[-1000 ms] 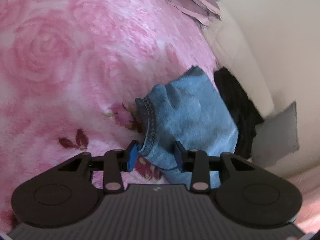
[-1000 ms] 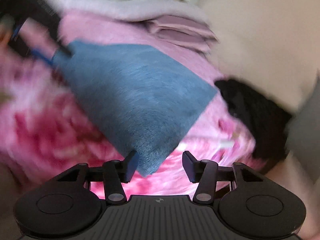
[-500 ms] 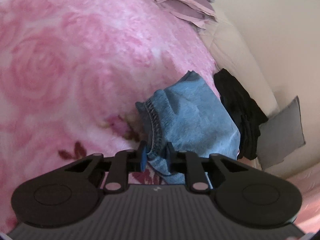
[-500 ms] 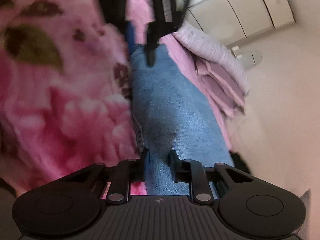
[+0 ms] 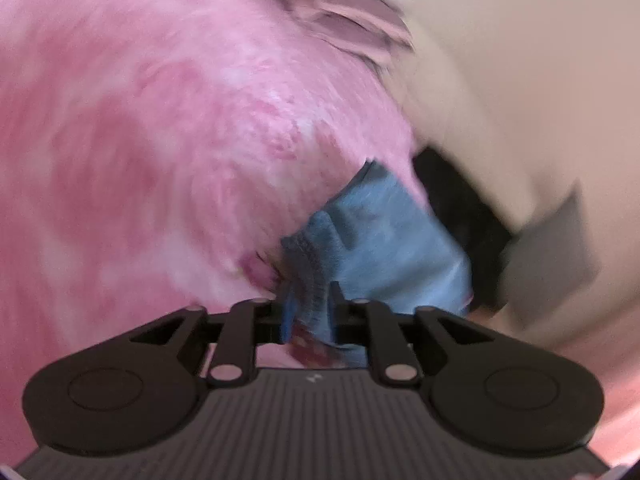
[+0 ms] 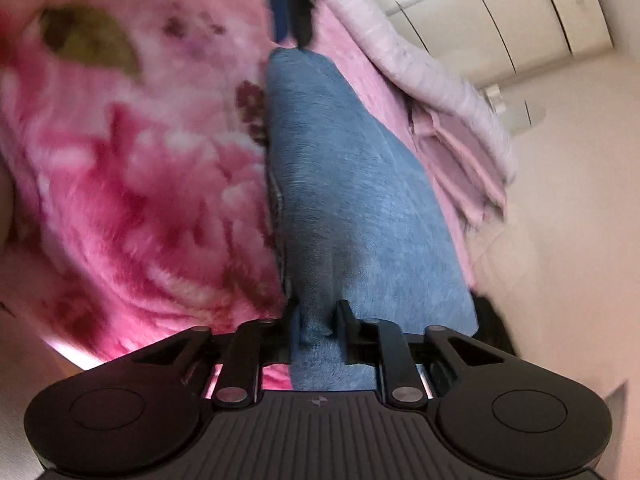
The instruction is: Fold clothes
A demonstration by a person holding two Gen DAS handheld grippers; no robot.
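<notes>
A blue denim garment (image 5: 384,240) lies folded on a pink rose blanket (image 5: 160,140). My left gripper (image 5: 310,312) has the garment's stitched hem between its fingers; the jaws are opening, though the pads still touch the cloth. In the right wrist view the same denim (image 6: 344,184) runs away as a long strip. My right gripper (image 6: 319,320) holds its near end, its jaws also opening with the cloth filling the gap. The left gripper (image 6: 294,28) shows blurred at the strip's far end.
A black garment (image 5: 460,200) and a grey cushion (image 5: 556,256) lie just right of the denim by the cream wall. Folded pink clothes (image 6: 460,152) and a lilac quilt roll (image 6: 420,72) sit at the blanket's far edge. White cupboard doors (image 6: 520,12) stand beyond.
Both grippers went from open beside the denim to closed on it. The right one rolled so the denim now runs straight ahead. The left view has shifted and blurred.
</notes>
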